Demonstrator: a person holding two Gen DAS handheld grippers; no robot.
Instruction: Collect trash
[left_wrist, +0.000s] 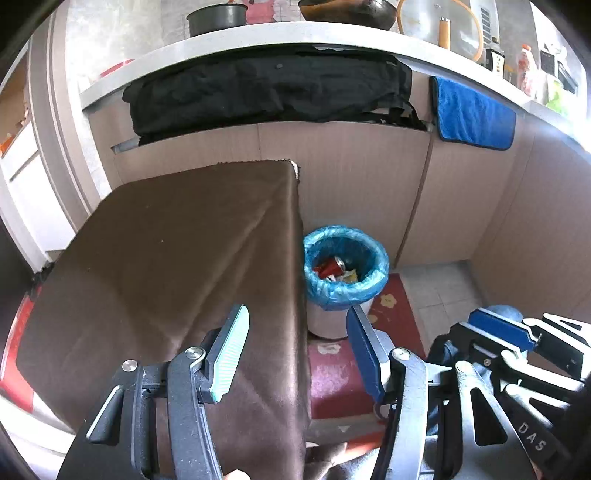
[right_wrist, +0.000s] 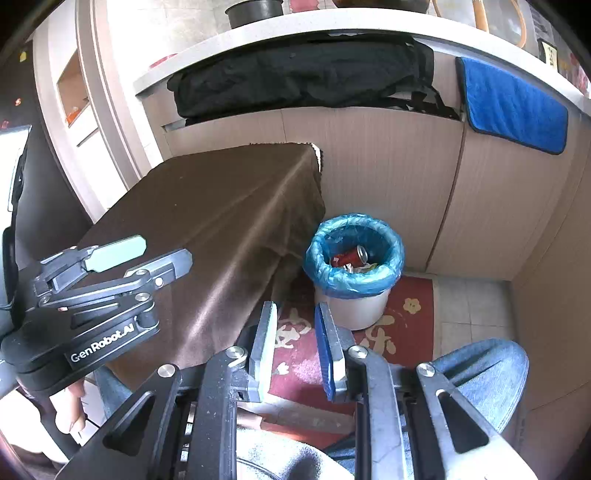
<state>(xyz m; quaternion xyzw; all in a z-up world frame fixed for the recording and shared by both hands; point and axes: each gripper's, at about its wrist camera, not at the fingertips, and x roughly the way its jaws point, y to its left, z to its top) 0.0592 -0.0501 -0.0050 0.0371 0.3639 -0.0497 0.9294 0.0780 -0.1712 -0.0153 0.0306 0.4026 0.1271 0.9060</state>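
Holding both grippers up over the near edge of the table (left_wrist: 155, 258), we have the left gripper (left_wrist: 295, 347) spread wide and empty and the right gripper (right_wrist: 295, 347) part open with nothing between its pads, so neither carries trash. The trash we can see, a red can (right_wrist: 351, 256) and some crumpled wrappers, already lies in the bin (right_wrist: 354, 254) with its blue liner, which stands on the floor mat (right_wrist: 413, 306) just beside the table's far corner. We judge the brown cloth bare because collecting is finished or nearly so.
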